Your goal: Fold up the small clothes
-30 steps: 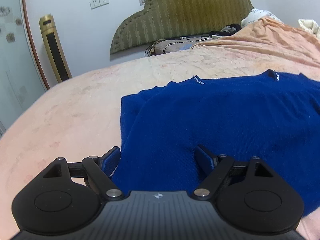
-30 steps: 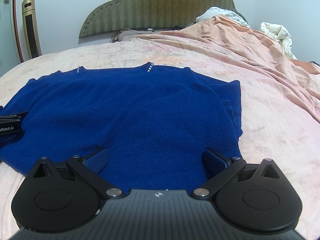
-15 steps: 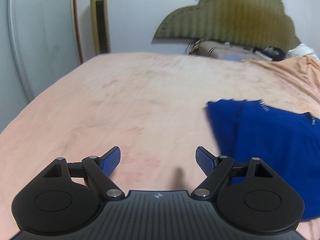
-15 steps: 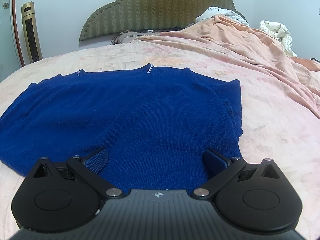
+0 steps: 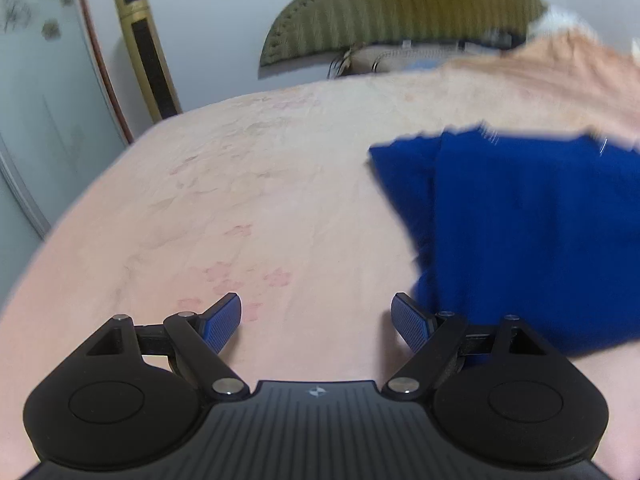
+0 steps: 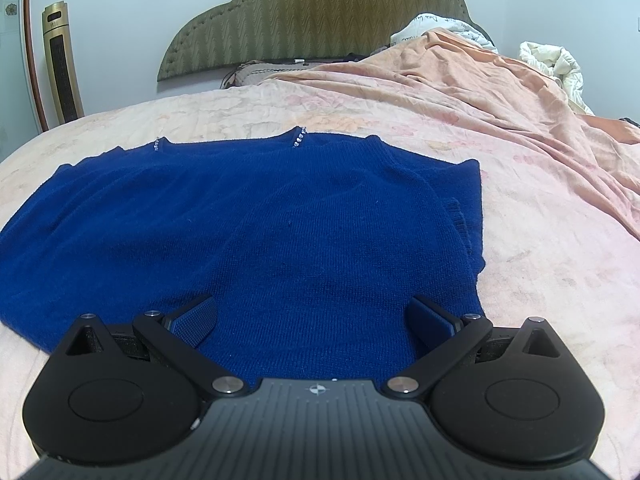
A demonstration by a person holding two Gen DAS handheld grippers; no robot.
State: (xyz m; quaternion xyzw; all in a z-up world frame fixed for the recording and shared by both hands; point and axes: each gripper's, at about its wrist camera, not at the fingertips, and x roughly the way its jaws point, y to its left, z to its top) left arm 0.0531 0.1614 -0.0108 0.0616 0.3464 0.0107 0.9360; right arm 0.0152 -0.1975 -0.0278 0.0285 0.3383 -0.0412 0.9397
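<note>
A dark blue knit sweater (image 6: 260,232) lies flat on the pink bedspread, neckline with small beads toward the headboard, sleeves folded in at both sides. My right gripper (image 6: 312,320) is open and empty, low over the sweater's near hem. In the left wrist view the sweater (image 5: 520,232) sits to the right, blurred. My left gripper (image 5: 316,320) is open and empty over bare bedspread, just left of the sweater's left edge.
An olive padded headboard (image 6: 316,16) stands at the back. A crumpled orange blanket (image 6: 500,92) and white bedding (image 6: 556,64) pile up at the right. A gold tower heater (image 5: 146,52) stands by the wall at the left. The bedspread (image 5: 240,200) extends left.
My left gripper has swung left off the sweater onto bare bedspread, then turned slightly back right. My right gripper has stayed nearly still over the hem.
</note>
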